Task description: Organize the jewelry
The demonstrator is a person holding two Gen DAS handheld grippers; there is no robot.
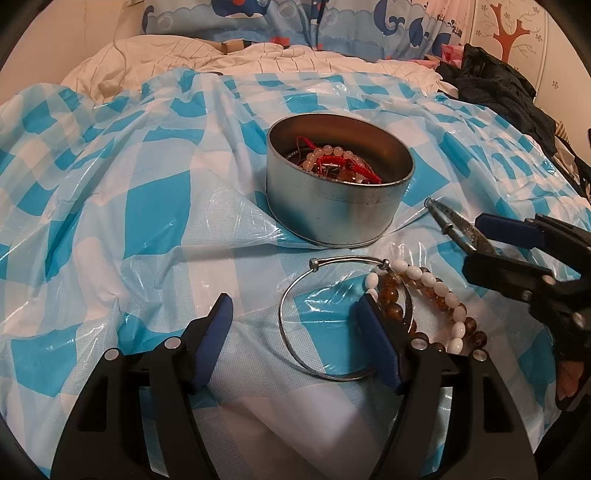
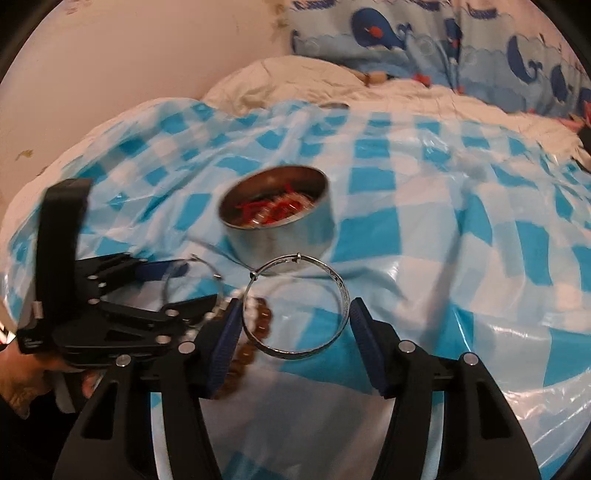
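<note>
A round metal tin (image 1: pixel 338 206) holds red cord and bead bracelets; it also shows in the right wrist view (image 2: pixel 284 229). In front of it lie a thin silver wire bangle (image 1: pixel 291 295), a white bead bracelet (image 1: pixel 443 295) and an amber bead bracelet (image 1: pixel 393 310). My left gripper (image 1: pixel 295 339) is open over the wire bangle. My right gripper (image 2: pixel 293 328) is open around a wider silver bangle (image 2: pixel 341 291), which shows edge-on in the left wrist view (image 1: pixel 448 218). I cannot tell whether the pads touch it.
A blue and white checked plastic sheet (image 1: pixel 147 206) covers the bed. A white duvet (image 1: pixel 221 55) and whale-print pillows (image 1: pixel 332 22) lie at the back. Dark clothes (image 1: pixel 506 92) are piled at the far right.
</note>
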